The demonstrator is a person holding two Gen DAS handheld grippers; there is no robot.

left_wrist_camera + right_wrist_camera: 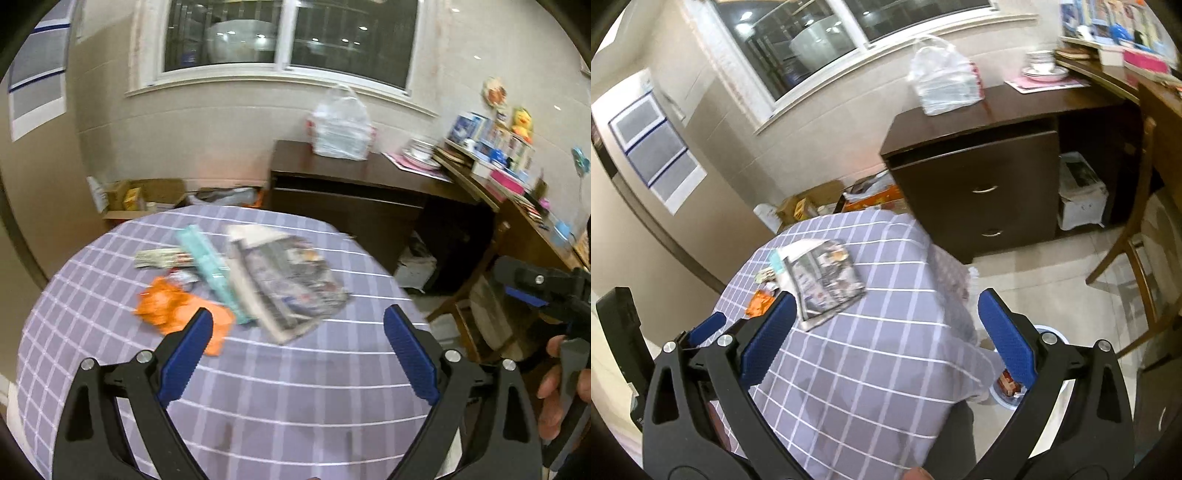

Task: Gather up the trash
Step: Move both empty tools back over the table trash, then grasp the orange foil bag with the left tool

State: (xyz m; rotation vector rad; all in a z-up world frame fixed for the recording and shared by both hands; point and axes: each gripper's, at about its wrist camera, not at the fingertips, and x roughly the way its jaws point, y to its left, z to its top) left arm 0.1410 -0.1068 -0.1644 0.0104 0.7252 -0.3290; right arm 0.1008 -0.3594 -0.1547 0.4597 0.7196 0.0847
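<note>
Left tongs (297,325) spread wide, gripping nothing, hovering over the checkered surface (295,398). Right tongs (886,314) same deal, wide open and empty. Trash piled far-left on the cloth: orange wrapper (173,306), teal packet (208,266), silvery printed bag (291,280) touching it.

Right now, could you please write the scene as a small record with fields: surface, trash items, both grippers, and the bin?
surface: table with purple checked cloth
trash items: orange wrapper, teal packet, printed plastic package, small striped packet, all lying close together on the cloth
left gripper: open, holds nothing, above the cloth near the pile
right gripper: open, holds nothing, over the table's right edge
bin: white container on the floor beside the table, partly hidden
</note>
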